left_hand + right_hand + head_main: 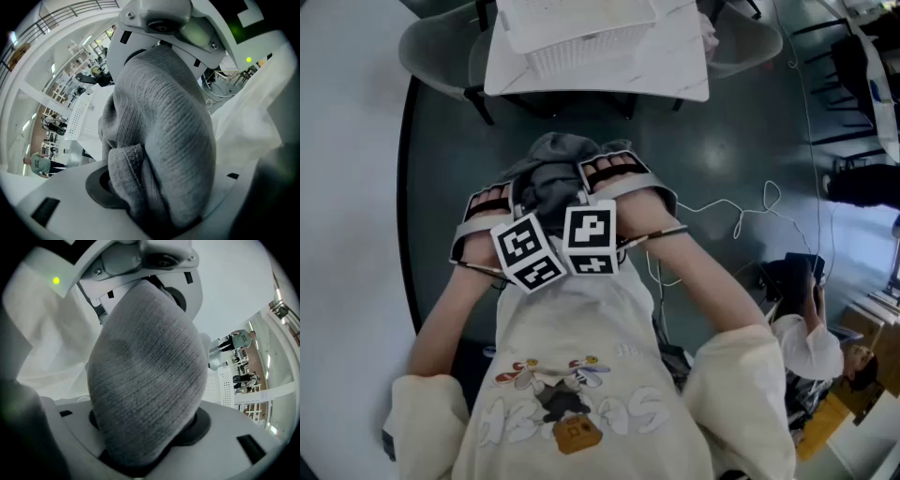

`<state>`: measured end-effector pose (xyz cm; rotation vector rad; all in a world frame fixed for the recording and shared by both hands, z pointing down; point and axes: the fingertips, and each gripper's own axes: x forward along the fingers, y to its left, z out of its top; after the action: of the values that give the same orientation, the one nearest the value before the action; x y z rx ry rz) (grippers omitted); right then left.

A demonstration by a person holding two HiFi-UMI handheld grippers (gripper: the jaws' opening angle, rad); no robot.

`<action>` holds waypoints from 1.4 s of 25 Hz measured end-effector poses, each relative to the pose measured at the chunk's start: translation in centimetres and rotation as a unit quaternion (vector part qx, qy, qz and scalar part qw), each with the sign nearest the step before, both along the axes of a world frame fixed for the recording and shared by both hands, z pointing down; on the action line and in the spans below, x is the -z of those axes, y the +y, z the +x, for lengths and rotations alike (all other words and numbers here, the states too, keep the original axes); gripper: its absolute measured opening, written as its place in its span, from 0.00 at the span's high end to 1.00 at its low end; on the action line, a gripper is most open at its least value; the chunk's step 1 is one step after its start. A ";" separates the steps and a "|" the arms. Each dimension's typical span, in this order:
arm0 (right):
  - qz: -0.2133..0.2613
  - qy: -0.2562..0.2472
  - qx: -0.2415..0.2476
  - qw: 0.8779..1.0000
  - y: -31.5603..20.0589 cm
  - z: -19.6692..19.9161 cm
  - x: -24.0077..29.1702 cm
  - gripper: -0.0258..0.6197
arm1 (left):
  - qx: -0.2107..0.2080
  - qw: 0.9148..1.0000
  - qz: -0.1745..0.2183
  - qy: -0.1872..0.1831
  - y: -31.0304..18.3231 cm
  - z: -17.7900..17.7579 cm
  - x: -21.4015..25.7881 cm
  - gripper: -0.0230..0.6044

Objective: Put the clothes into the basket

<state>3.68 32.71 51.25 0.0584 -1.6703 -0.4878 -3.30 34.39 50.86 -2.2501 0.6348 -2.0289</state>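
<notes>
Your left gripper [154, 187] & right gripper [145, 427] are both clamped on the same grey knit garment [558, 155], bunched btwn them close in front of you. It's well short of the basket [581, 52] near the front edge of the white table [675, 80]. Risk: loose folds bulge past the jaws. Carry low & they'd likely snag the rim, or drape outside w/ an early release.

A dark, pretty shiny floor [741, 131] is seen, edged by a pale curved strip [347, 187] on the left. A white table [675, 70] is flanked by grey chairs [431, 52]. Thin white cable [741, 211] is strewn about, and a person [811, 342] is seated lower right.
</notes>
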 end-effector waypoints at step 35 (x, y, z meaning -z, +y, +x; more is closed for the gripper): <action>-0.041 0.020 -0.065 0.997 11.6 -4.8 1.3 0.56 | -0.055 0.997 -0.037 0.031 10.3 -5.0 1.2 0.51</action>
<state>-1.15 44.27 49.99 0.0959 -1.6338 -0.3192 -8.29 44.70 49.62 -2.3413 0.4351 -1.9703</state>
